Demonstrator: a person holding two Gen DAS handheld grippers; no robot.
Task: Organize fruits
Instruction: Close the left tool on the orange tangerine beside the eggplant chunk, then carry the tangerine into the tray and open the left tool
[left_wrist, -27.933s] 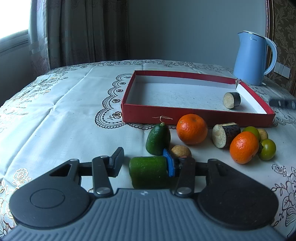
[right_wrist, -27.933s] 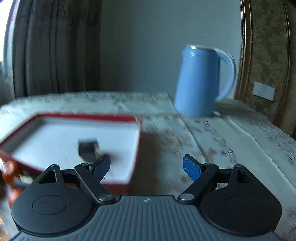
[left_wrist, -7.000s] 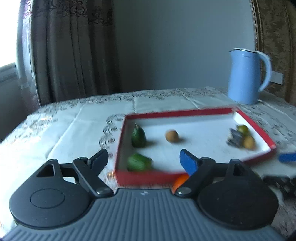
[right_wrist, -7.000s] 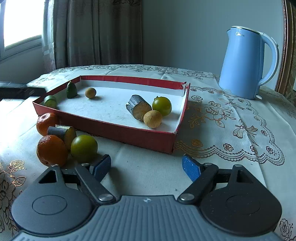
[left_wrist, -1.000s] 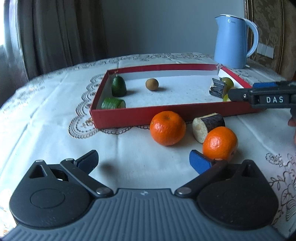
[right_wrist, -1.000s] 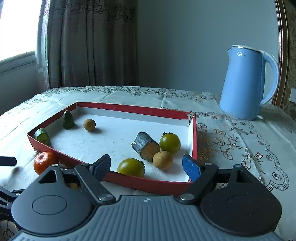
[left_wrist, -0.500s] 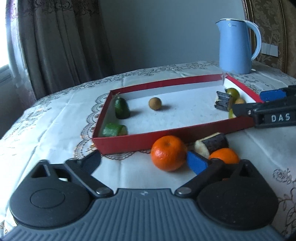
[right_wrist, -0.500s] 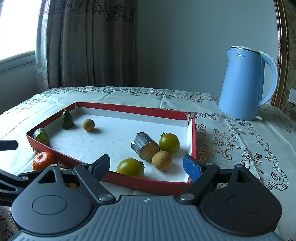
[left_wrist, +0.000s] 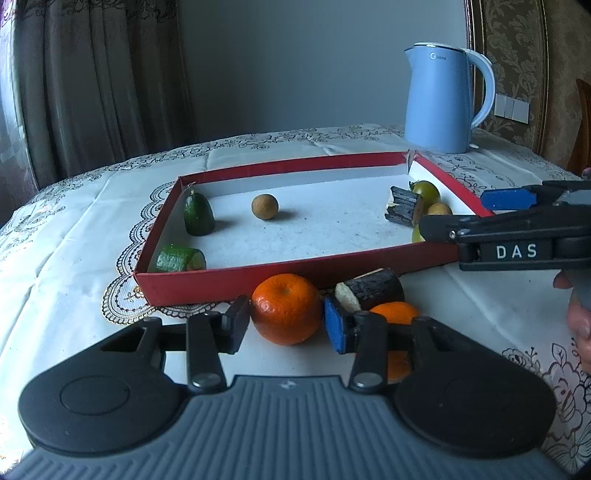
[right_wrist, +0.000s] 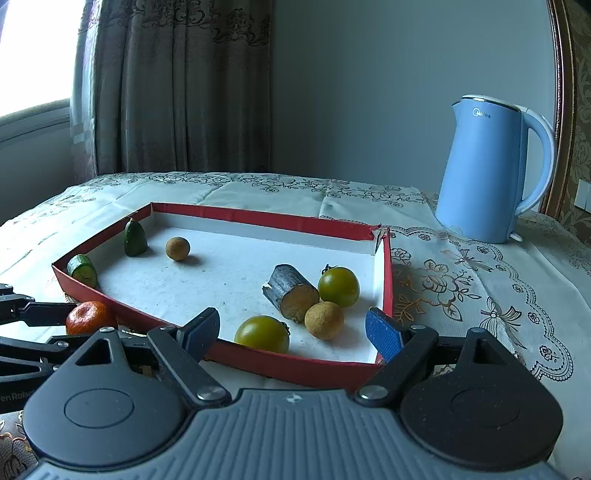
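On the tablecloth just in front of the red tray (left_wrist: 258, 275), my left gripper (left_wrist: 286, 325) is closing its jaws on an orange (left_wrist: 286, 312). Both pads touch the orange's sides. A second orange (left_wrist: 395, 314) and a dark-skinned cut piece (left_wrist: 373, 290) lie right behind the blue pad. My right gripper (right_wrist: 291, 332) stands open with nothing in it, over the tray's near right corner (right_wrist: 295, 365). Inside the tray lie two green tomatoes (right_wrist: 338, 286), two small brown round fruits (right_wrist: 324, 319), a dark cut piece (right_wrist: 290, 291) and two green pieces (right_wrist: 135, 236).
A blue kettle (left_wrist: 439, 98) stands behind the tray at the back right. A person's hand (left_wrist: 578, 317) shows at the right edge of the left wrist view. Embroidered tablecloth (left_wrist: 74, 236) spreads left of the tray; curtains hang behind.
The left gripper's jaws went from wide open to narrow around the near orange, and the gripper crept closer to it. The right gripper and the tray's contents stayed put.
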